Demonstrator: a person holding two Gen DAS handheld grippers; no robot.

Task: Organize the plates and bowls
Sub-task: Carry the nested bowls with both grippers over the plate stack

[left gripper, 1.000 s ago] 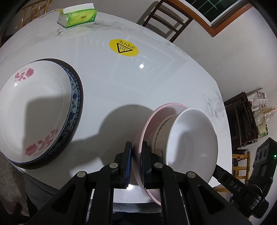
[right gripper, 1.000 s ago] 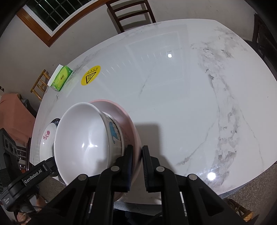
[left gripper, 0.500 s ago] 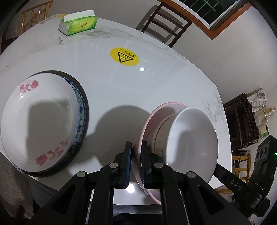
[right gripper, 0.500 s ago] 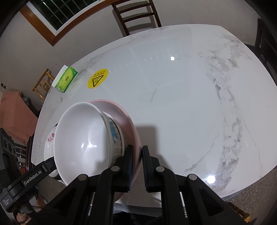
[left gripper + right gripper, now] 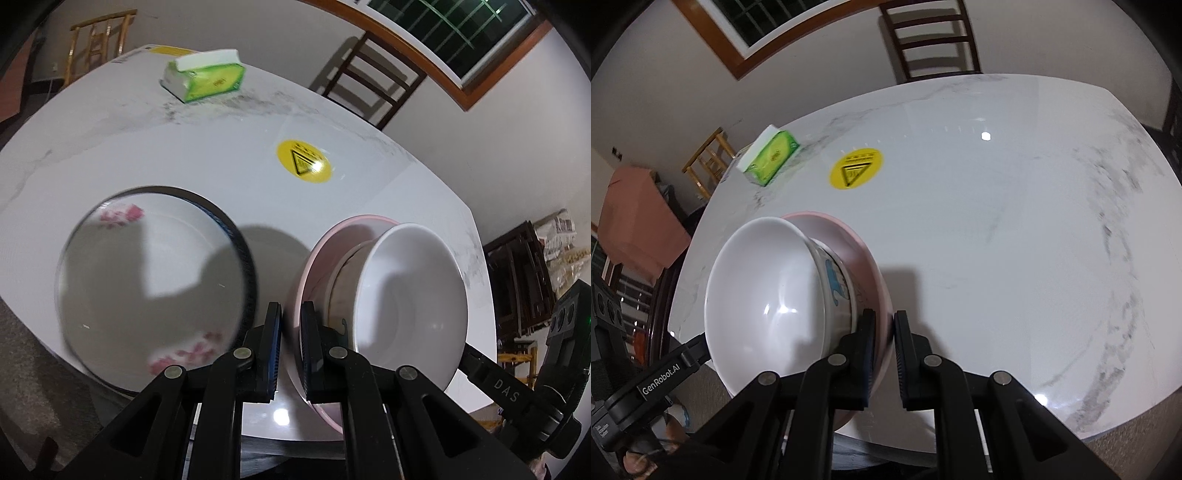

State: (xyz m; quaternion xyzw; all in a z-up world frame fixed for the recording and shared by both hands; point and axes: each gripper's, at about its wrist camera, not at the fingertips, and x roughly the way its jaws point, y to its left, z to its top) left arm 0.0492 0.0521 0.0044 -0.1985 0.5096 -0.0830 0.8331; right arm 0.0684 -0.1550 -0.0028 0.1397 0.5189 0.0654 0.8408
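A pink plate [image 5: 317, 258] hangs tilted above the marble table [image 5: 184, 155], carrying a white bowl [image 5: 410, 295] with a blue drawing on its outside [image 5: 836, 284]. My left gripper [image 5: 290, 325] is shut on the pink plate's near left rim. My right gripper [image 5: 884, 332] is shut on the opposite rim of the pink plate [image 5: 864, 266], the white bowl [image 5: 764, 299] sitting to its left. On the table to the left lies a white plate with pink flowers [image 5: 147, 280], stacked on a dark blue-rimmed plate [image 5: 240, 240].
A green tissue box [image 5: 203, 79] sits at the table's far side, a yellow warning sticker [image 5: 303, 161] nearer the middle. A dark wooden chair [image 5: 934, 40] stands behind the table, a light wooden chair [image 5: 98, 40] at the left. Wide bare marble [image 5: 1015, 221] spreads to the right.
Both grippers have risen and moved with the pink plate and bowl held between them. The stacked floral plate now appears closer to the centre and smaller in the left wrist view.
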